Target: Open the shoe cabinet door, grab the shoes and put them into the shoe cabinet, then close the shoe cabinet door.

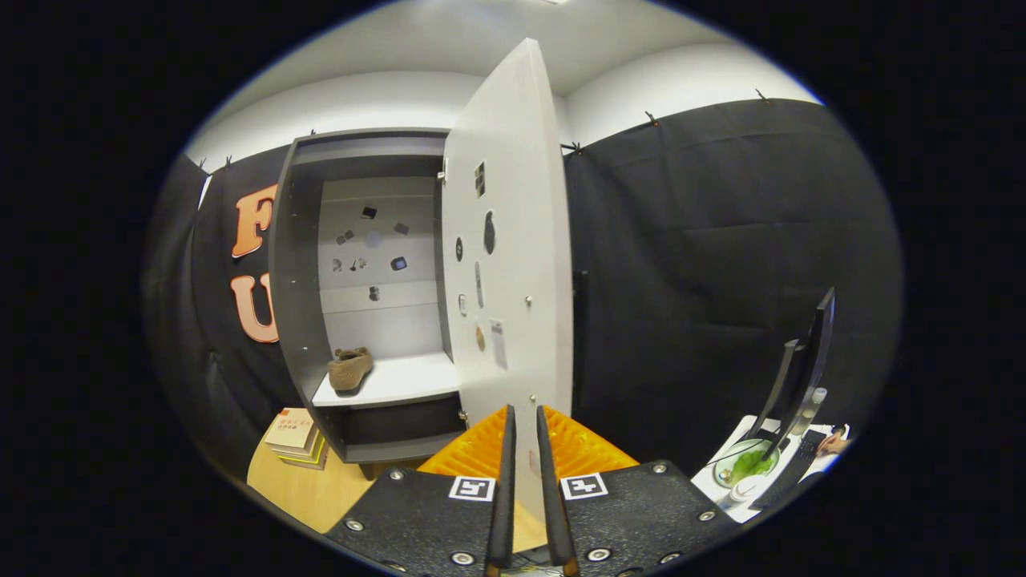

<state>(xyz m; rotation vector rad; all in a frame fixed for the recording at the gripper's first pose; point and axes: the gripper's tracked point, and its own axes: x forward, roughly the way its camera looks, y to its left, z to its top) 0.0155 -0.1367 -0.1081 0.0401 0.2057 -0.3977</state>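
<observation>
Gripper view looks along the claw [523, 417] at a shoe cabinet [300, 264] whose door [513, 240] stands swung wide, its free edge turned toward the camera. The claw's two fingers [508, 481] sit nearly closed, with only a narrow slot between them, and the door's lower edge runs down into that slot; whether both fingers actually press on the door cannot be told. Small stickers and marks dot the door's inner face and the cabinet's back wall. One brown shoe [350, 369] rests on the pale shelf [401, 381] inside the cabinet, near the shelf's left front corner, close to the left side wall. Below the shelf is a darker lower compartment. The cabinet stands on a wooden tabletop [321, 489], and a stack of books [295, 437] lies just beside the cabinet's lower left corner. Well off to the right, beyond the fingers, a white desk [753, 501] carries a monitor [805, 365], a keyboard [789, 473] and a bowl of something green [745, 463]; a hand [834, 442] rests at the keyboard's far end.
</observation>
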